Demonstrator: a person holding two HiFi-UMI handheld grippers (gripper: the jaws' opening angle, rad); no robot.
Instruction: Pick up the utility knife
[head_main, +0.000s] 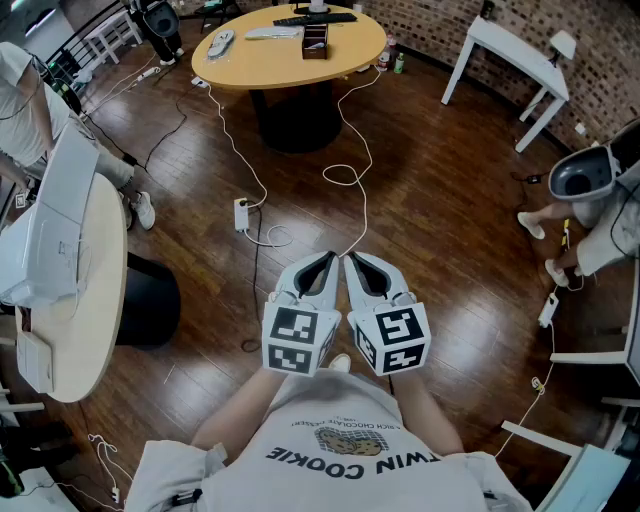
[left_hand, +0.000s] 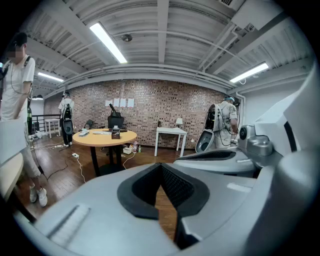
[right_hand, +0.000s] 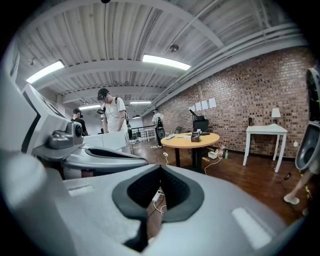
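Note:
I hold both grippers side by side close to my chest, over the wooden floor. The left gripper (head_main: 329, 259) is shut with nothing between its jaws, and its tips meet in its own view (left_hand: 161, 165). The right gripper (head_main: 349, 259) is likewise shut and empty (right_hand: 160, 168). Far ahead stands a round orange table (head_main: 350, 55) with several small items: a grey handled object (head_main: 220, 42), a dark box (head_main: 315, 41) and a black bar (head_main: 315, 18). I cannot tell which of them is the utility knife. The same table shows small in the left gripper view (left_hand: 104, 136) and the right gripper view (right_hand: 192, 139).
A cream round table (head_main: 95, 300) with a white machine stands at my left, a black bin (head_main: 150, 302) beside it. A power strip (head_main: 241, 213) and white cables (head_main: 350, 180) lie on the floor ahead. A white desk (head_main: 515, 50) is at the far right. People stand at both sides.

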